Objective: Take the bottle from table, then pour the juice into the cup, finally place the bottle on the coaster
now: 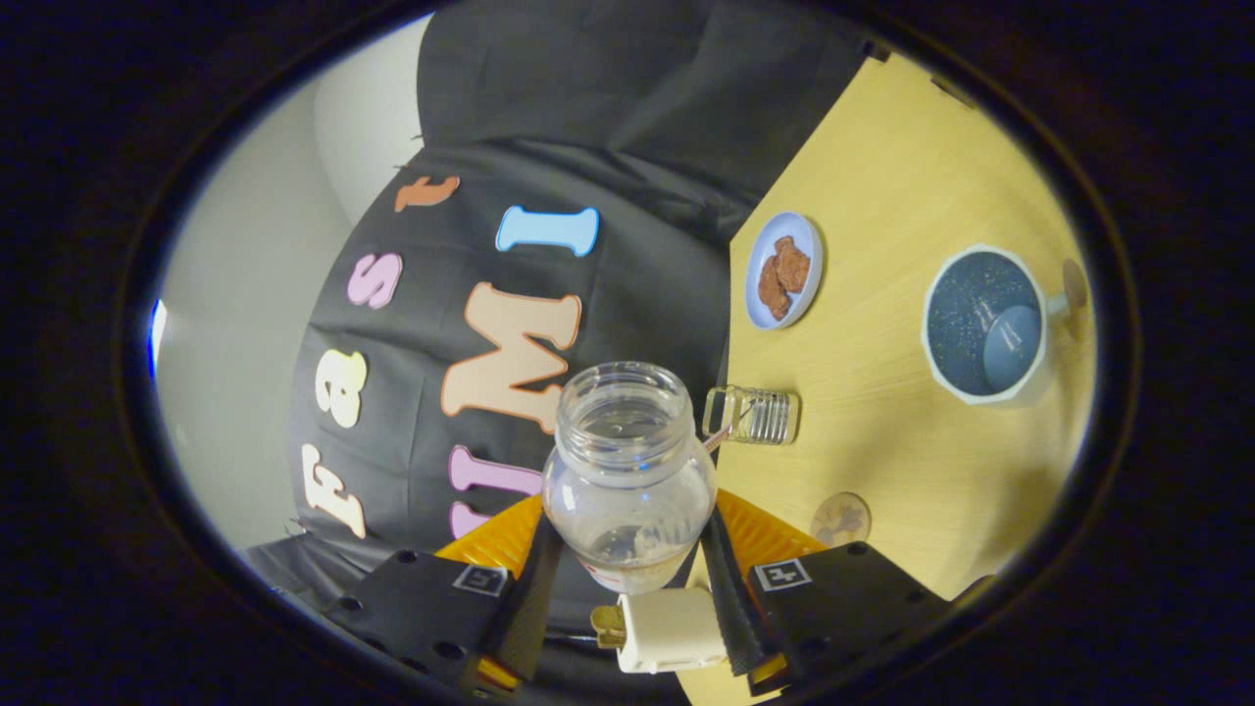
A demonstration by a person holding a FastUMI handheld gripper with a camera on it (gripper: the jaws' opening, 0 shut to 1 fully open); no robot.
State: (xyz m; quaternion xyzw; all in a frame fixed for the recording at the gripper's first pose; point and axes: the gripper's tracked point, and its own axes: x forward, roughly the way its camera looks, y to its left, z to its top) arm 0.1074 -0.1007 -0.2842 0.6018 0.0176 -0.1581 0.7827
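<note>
- The gripper (pixel 627 579) at lower centre clamps a clear bottle (pixel 627 471), both fingers on its sides.
- Right of the bottle's mouth lies a glass cup (pixel 757 415) on the tilted wooden table (pixel 912 461).
- A round coaster (pixel 840 518) sits lower right.
- A plate (pixel 784 270) holds brown food.

— How did the gripper (pixel 627 549) sit?
— Rolled hard onto its side, so the scene ahead ran tilted.
— And its fingers (pixel 534 598)?
— Closed in from both sides on the bottle (pixel 627 471), pressing its lower body, the open mouth pointing forward beyond the tips.
</note>
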